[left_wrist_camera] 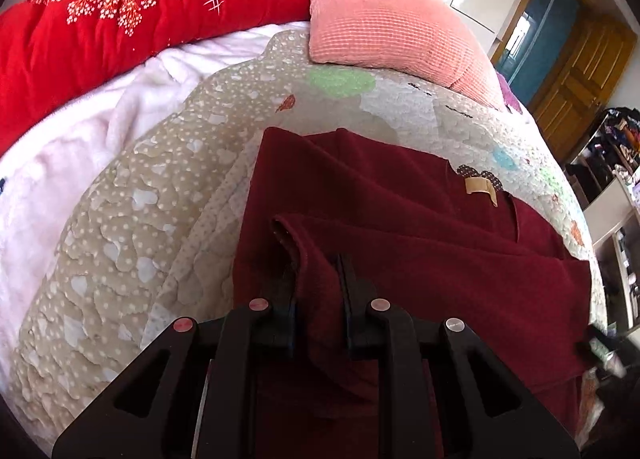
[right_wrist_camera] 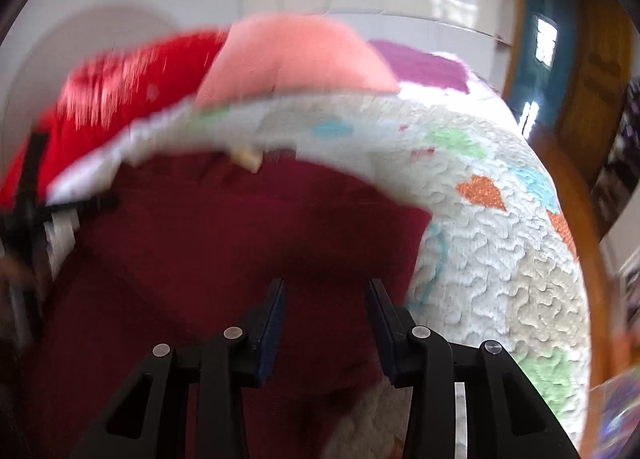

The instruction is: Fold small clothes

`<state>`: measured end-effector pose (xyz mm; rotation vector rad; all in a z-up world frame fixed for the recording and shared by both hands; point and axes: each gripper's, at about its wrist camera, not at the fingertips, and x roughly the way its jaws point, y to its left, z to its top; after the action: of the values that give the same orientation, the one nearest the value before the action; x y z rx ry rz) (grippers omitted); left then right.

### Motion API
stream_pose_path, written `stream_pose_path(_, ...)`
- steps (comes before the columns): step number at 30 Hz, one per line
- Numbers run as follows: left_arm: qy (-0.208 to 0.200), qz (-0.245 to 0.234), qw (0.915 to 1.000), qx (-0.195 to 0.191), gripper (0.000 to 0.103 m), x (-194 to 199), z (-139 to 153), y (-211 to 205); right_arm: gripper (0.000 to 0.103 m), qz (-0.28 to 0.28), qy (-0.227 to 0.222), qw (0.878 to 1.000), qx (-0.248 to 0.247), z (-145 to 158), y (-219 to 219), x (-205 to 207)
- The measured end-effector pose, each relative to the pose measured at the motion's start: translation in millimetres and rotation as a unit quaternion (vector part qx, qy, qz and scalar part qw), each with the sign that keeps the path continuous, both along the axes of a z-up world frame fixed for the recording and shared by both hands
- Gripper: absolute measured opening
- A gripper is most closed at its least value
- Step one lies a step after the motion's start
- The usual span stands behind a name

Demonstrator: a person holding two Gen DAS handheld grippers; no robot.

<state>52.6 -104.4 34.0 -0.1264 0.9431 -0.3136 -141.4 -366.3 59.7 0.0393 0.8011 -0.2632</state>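
A dark red garment (left_wrist_camera: 400,199) lies spread on the bed, with a tan neck label (left_wrist_camera: 480,187) at its far side. In the left wrist view my left gripper (left_wrist_camera: 316,271) is shut on a raised fold of the garment's near edge, and cloth bunches up between the fingers. The right wrist view is blurred. There my right gripper (right_wrist_camera: 326,287) hovers over the garment (right_wrist_camera: 220,227) near its right edge. Its jaws stand apart and the pads do not press on the cloth. The label (right_wrist_camera: 248,157) shows at the far edge.
The garment rests on a quilted bedspread (left_wrist_camera: 140,239) with coloured patches. A pink pillow (left_wrist_camera: 380,19), a red flowered quilt (left_wrist_camera: 100,19) and a white blanket (left_wrist_camera: 60,163) lie at the far side. To the right stand a wooden door (left_wrist_camera: 580,79) and cluttered shelves (left_wrist_camera: 616,179).
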Motion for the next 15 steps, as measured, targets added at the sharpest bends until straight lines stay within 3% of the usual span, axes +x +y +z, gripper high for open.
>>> stream_pose_path(2, 0.001, 0.002, 1.0000, 0.002, 0.019, -3.6, 4.4, 4.0, 0.040, -0.003, 0.046, 0.999, -0.020, -23.0, -2.0, 1.7)
stream_pose_path(7, -0.040, 0.026, 0.9988, 0.008, 0.033, -18.6, 29.9, 20.0, 0.042, -0.008, -0.019, 0.999, 0.046, 3.7, -15.9, -13.6)
stream_pose_path(10, -0.051, 0.031, 0.9982, -0.012, 0.051, -19.5, 39.0, 22.4, 0.042, -0.022, -0.037, 0.998, 0.042, 15.2, -17.1, -0.6)
stream_pose_path(15, -0.024, 0.015, 0.9994, 0.018, 0.052, -8.5, 14.6, -0.4, 0.042, -0.054, -0.020, 0.997, 0.055, -2.2, -25.1, 42.4)
